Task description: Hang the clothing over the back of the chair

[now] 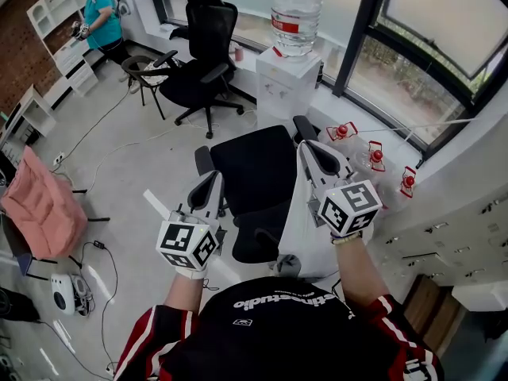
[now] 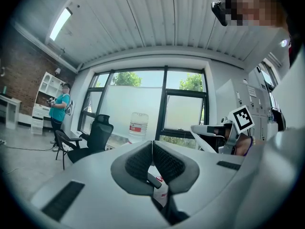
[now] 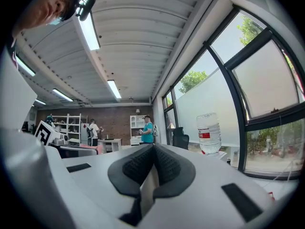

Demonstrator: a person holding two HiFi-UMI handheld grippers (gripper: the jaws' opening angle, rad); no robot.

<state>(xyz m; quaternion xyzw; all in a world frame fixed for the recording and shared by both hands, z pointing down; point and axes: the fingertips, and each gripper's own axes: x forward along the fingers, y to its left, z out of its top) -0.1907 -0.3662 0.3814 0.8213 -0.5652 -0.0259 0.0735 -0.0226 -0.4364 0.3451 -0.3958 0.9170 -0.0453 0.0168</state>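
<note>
- At the far left of the head view, a pink garment (image 1: 41, 206) is draped over a dark frame, well apart from both grippers
- In the upper left corner, a person in a teal top (image 1: 101, 16) stands by white shelving
- A second office chair (image 1: 203, 52) stands on the grey floor near the windows
- The left gripper (image 1: 213, 182) is held out level over the left edge of the black chair (image 1: 255, 171); in the left gripper view its dark pads meet at the tips and no cloth shows between them
- The black chair sits directly in front of the person, between the two grippers
- A water dispenser (image 1: 289, 82) with a large bottle on top stands against the window wall beyond the chair
- The right gripper (image 1: 311, 154) is held out level at the chair's right side; in the right gripper view its fingers are clamped on a pale fold of the clothing (image 1: 305, 230)
- The clothing is white and hangs straight down from the right gripper, just beside the chair's right edge and not yet over its back
- To the right, red-capped bottles (image 1: 342, 131) lie along the window sill (image 1: 397, 151)
</note>
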